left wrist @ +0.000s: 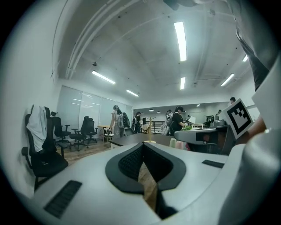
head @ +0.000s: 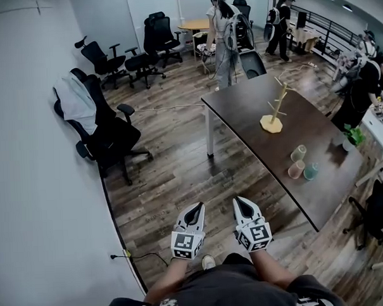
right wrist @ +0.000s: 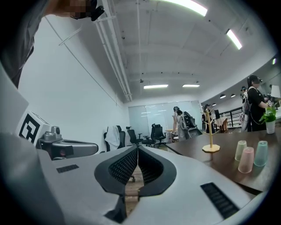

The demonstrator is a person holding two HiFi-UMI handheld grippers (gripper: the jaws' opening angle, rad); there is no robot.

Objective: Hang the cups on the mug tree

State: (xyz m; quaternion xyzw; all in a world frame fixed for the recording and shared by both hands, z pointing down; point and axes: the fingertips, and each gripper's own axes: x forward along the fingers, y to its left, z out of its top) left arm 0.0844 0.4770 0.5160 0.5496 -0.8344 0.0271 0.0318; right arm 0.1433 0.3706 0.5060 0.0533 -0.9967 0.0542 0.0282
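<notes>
Since both tools are empty and hang over the floor [head: 173, 169] well short of the tree [head: 275, 107], I read this as the approach, with no cup hung yet. My left gripper [head: 194, 208] has its jaws pressed together at the tips with nothing between them. The right gripper [head: 242, 203] is the same, closed and bare.

That tree stands upright near the middle of the table [head: 240, 109] with its pegs [head: 279, 82] all free. The three cups [head: 301, 164] cluster on my side of the tree, well apart from it. The cream cup [head: 298, 153] is nearest the tree, and the pink cup [head: 296, 170] and teal cup [head: 311, 171] sit just beside each other behind it.

Next I would need to reach the table, spread one pair of jaws, and take a cup by its wall. Then I would carry it across to the tree and settle it over a peg.

The tree is pale wood: a slim post, short pegs angled upward, and a flat many-sided base. It looks light, so I judge a careless knock could tip it. The cups look like frosted plastic tumblers, smooth and tapered. I can make out no handles, so a firm squeeze may slip or flex the wall. The tabletop is dark, matt wood grain. My pads [right wrist: 125, 167] are black and ribbed, which should help the hold.
</notes>
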